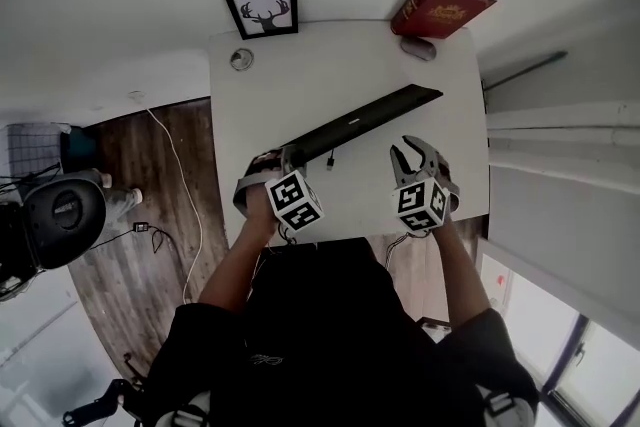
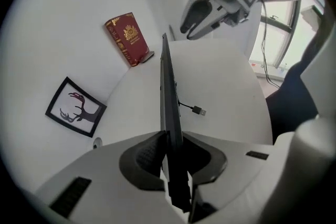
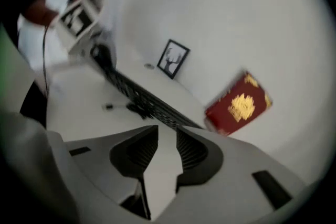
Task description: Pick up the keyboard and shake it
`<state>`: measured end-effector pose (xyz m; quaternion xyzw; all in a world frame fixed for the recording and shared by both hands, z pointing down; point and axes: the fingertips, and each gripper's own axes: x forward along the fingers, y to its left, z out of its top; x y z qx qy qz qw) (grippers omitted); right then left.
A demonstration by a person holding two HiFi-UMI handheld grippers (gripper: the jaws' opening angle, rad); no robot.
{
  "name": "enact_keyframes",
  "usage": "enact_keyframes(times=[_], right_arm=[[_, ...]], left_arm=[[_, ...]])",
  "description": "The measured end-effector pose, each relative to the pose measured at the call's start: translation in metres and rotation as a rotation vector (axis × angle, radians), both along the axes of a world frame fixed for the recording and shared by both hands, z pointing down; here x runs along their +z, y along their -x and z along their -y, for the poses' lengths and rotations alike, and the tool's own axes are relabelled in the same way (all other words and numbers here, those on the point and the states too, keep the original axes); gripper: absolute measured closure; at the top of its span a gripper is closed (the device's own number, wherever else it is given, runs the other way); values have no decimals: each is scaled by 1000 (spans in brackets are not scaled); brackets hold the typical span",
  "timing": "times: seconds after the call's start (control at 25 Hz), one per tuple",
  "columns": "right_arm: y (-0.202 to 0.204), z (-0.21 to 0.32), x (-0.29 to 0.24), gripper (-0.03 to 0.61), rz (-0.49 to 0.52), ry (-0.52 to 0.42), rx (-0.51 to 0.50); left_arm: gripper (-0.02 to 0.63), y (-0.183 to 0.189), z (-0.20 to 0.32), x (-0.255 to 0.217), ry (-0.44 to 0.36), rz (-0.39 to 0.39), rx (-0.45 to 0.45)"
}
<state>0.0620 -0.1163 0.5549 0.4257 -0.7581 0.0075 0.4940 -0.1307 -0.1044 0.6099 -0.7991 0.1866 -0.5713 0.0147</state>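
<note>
Jaws on your left gripper (image 2: 170, 136) are clamped narrow on the near end of the keyboard (image 2: 167, 92), which shows edge-on between the pads. It runs away from you as a thin dark strip over the white table (image 1: 300, 85), towards the red book (image 1: 440, 5) leaning at the wall. (Whether its far end touches the tabletop can't be made out.) Its short cable ends in a USB plug (image 2: 198, 110) just beside it. Your right gripper (image 3: 161, 131) has its jaws partly apart with nothing between them, and it hangs near the keyboard's far half, apart from it. A framed deer picture (image 1: 262, 11) stands at the table's back edge.
</note>
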Motion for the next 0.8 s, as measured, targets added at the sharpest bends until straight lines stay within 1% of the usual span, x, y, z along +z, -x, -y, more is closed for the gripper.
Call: enact_keyframes(times=[0.04,0.08,0.12,0.16,0.24,0.32,0.4,0.44,0.48,0.56,0.64,0.68,0.72,0.8], right_arm=[[-14,10,0,459,-188,-71,-124],[-23,20,0,456,-335,-120,-236],[-29,31,3,447,-446,-150,-335],[-32,41,7,435,-525,-164,-422],[-33,58,23,403,-619,-152,-558],[-34,73,47,391,-686,-115,-651],[-37,85,68,395,-736,-74,-703],[-38,89,74,442,-750,-58,-717],[-39,91,76,460,-756,-38,-724],[-39,89,77,474,-747,15,-720],[-39,82,77,483,-736,41,-720],[-39,77,76,486,-729,45,-721],[-38,71,74,488,-722,46,-720],[-35,61,68,494,-715,36,-714]], left_arm=[[548,0,0,1,-1,11,4],[548,1,-1,1,-1,22,5],[547,1,0,0,-2,30,3],[548,1,0,-1,-1,39,0],[548,1,1,-1,5,56,-6],[548,0,0,0,18,69,-12],[548,-3,1,0,31,79,-21],[546,-4,2,0,33,88,-25],[546,-5,2,0,27,103,-30],[544,-4,5,0,-18,165,-45],[532,-1,9,3,-95,262,-43],[527,-1,10,6,-130,307,-29],[515,-4,10,8,-154,340,-8],[459,-13,12,15,-184,381,38]])
